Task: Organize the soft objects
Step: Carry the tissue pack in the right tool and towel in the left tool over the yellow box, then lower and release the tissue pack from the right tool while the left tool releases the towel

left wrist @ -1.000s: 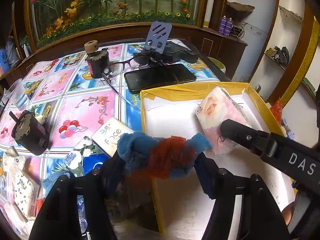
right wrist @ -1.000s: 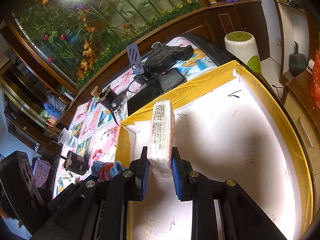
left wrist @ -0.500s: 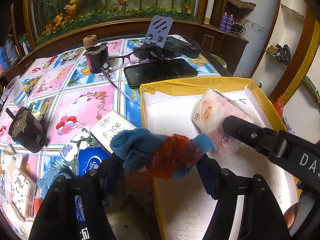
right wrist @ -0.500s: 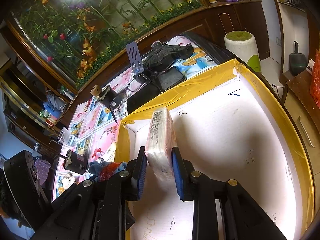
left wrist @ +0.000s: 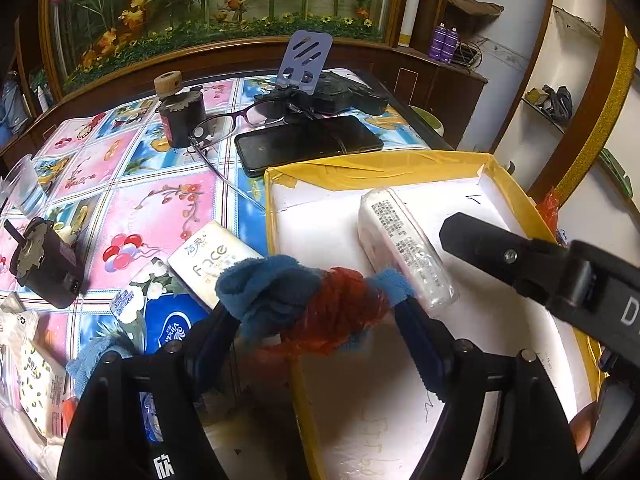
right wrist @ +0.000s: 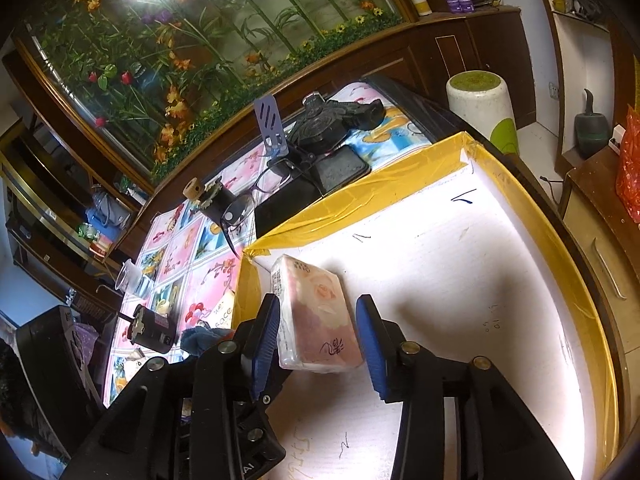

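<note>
While the left gripper point(left wrist: 320, 312) hangs over the near-left wall of the yellow-edged box point(left wrist: 372, 170), we note its blue pads clamped on a bundle of blue cloth wrapped with a red mesh band point(left wrist: 308, 304); the bundle spans the gap between the fingers and sits above the box wall, partly over the table and partly over the white box floor. From the right wrist view, the right gripper point(right wrist: 316, 336) has its jaws spread wide, and the pink rose-printed tissue pack point(right wrist: 316, 316) lies flat on the box floor between them, in the near-left corner region of the box; whether the left pad touches the pack's edge we cannot tell, and the right pad stands clear of it. From the left wrist view the same pack shows its printed side panel, lying just behind the cloth bundle, with one black finger of the right gripper reaching in from the right. Outside the box, on the flowered tablecloth point(left wrist: 160, 208), we log a white "face" tissue pack point(left wrist: 208, 256) just beside the box's left wall, a blue Vinda pack point(left wrist: 168, 320) near it, and more small packs at the lower left edge. Farther back sit a black phone point(left wrist: 308, 144) close to the box's far wall, a pair of glasses point(left wrist: 236, 120), a purple phone stand point(left wrist: 306, 60), a dark cylindrical jar with a cork-like top point(left wrist: 180, 114), and a clear plastic cup point(left wrist: 22, 188) at the left.
</note>
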Motion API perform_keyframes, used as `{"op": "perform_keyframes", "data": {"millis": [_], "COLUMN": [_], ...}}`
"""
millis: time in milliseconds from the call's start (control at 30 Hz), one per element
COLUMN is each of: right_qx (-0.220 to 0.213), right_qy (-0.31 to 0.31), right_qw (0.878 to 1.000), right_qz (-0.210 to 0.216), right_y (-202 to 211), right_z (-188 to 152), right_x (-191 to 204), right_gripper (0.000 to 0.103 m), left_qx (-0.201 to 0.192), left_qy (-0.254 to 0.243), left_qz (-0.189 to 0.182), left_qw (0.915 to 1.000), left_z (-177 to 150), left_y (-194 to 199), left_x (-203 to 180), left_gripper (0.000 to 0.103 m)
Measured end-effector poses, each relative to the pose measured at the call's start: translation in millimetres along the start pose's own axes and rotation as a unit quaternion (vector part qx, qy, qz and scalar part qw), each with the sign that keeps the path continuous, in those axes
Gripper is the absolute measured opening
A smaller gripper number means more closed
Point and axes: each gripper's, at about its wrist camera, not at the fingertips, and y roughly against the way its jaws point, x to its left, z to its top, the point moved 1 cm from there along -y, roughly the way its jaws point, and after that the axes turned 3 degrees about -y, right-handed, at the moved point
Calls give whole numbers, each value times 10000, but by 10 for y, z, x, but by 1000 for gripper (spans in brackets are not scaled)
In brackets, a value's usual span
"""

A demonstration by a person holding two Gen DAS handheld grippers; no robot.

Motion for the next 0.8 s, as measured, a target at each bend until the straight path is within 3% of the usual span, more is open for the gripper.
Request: {"op": "perform_keyframes", "data": {"millis": [433, 800], "right_qx": [-53, -220], "right_qy": [2, -34], "right_qw": [10000, 9998], "right_qz": [28, 20], "right_y": [35, 124], "right_z": [8, 29], "right_x": [1, 1], "right_gripper": [43, 43], "left_qx": [178, -6], "left_qy": [331, -335], "left_qz": [2, -252], "left_qw": [9993, 9991], "left_z": [4, -45], "left_y": [-51, 42], "left_x": [159, -146], "left_gripper": [88, 88]}}
